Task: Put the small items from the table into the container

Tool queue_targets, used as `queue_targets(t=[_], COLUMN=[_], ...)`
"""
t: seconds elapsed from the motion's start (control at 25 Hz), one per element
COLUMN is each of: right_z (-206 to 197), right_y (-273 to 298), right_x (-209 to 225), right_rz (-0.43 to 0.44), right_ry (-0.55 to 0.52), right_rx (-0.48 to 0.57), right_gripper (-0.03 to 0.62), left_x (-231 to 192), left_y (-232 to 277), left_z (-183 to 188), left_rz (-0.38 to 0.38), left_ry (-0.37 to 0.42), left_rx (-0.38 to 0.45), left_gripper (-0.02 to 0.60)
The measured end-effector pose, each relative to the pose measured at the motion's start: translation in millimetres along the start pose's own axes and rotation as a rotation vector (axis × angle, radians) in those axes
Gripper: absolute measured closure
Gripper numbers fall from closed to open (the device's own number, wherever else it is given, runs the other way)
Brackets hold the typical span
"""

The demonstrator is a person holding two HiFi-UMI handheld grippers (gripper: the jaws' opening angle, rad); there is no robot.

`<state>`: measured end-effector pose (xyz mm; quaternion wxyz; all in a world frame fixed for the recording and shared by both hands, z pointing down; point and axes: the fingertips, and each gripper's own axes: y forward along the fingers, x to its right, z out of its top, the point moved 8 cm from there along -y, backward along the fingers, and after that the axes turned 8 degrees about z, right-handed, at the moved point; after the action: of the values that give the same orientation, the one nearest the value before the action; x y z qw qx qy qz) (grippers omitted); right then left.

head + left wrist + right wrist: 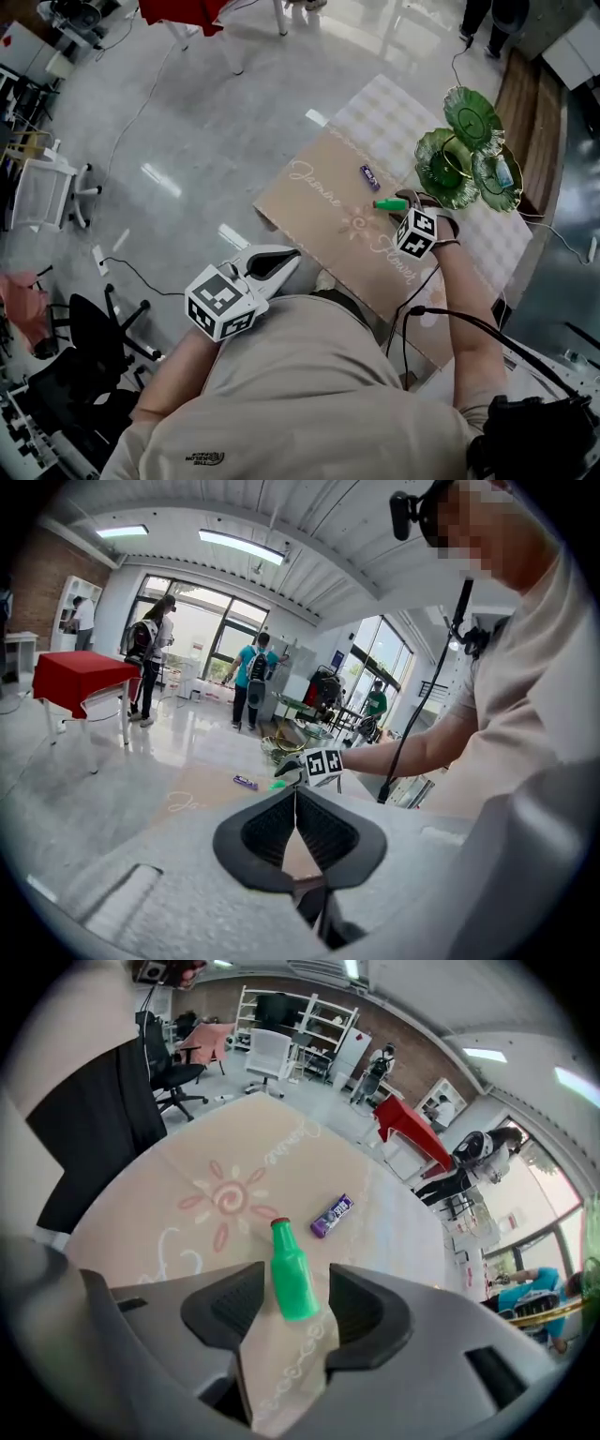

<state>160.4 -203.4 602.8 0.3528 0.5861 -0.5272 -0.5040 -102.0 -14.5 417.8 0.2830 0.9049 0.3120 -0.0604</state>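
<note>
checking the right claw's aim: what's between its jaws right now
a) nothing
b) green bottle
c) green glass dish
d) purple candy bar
b: in the right gripper view the green bottle lies between the parted jaws of the right claw, with the pads not pressing on it.

green bottle (387,203) half behind right gripper (405,199), purple wrapper (369,175) print too small

I've got the green bottle (292,1279) lying flat on the table (319,202), purple bar (332,1215) just past its red cap, green glass container (459,159) nearby.
</note>
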Motion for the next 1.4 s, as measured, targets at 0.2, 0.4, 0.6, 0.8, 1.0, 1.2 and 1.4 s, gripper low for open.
queue_targets(t=[0.2, 0.4, 0.6, 0.8, 1.0, 1.2, 1.4], right_z=[-4.3, -10.9, -14.9, -24.5, -34.8, -48.7, -66.7], right_y=[20.7, 28.4, 14.8, -12.4, -51.4, -100.1, -153.1], right_x=[14.9, 12.1, 6.2, -4.1, -17.4, -27.3, -24.7], right_rz=[0.109, 0.169, 0.128, 0.083, 0.04, 0.003, -0.077], right_ry=[-0.052, -0.019, 0.071, 0.177, 0.244, 0.323, 0.407], right_rx=[-0.043, -0.029, 0.043, 0.094, 0.133, 0.179, 0.2], right_gripper=[0.379, 0.412, 0.427, 0.43, 0.431, 0.431, 0.431], left_x=[-0.4, 3.1, 7.5, 17.4, 30.2, 47.3, 62.3], left_y=[-1.7, -0.5, 8.8, 24.3, 44.0, 61.2, 74.8], left_z=[-1.6, -1.7, 3.2, 13.4, 23.5, 27.6, 28.8], left_rz=[0.06, 0.084, 0.063, 0.008, -0.07, -0.142, -0.2], left_ry=[-0.023, -0.034, -0.013, 0.028, 0.078, 0.112, 0.134], left_rx=[-0.004, -0.008, -0.021, -0.027, -0.033, -0.039, -0.045], left_gripper=[0.572, 0.572, 0.573, 0.573, 0.574, 0.573, 0.573])
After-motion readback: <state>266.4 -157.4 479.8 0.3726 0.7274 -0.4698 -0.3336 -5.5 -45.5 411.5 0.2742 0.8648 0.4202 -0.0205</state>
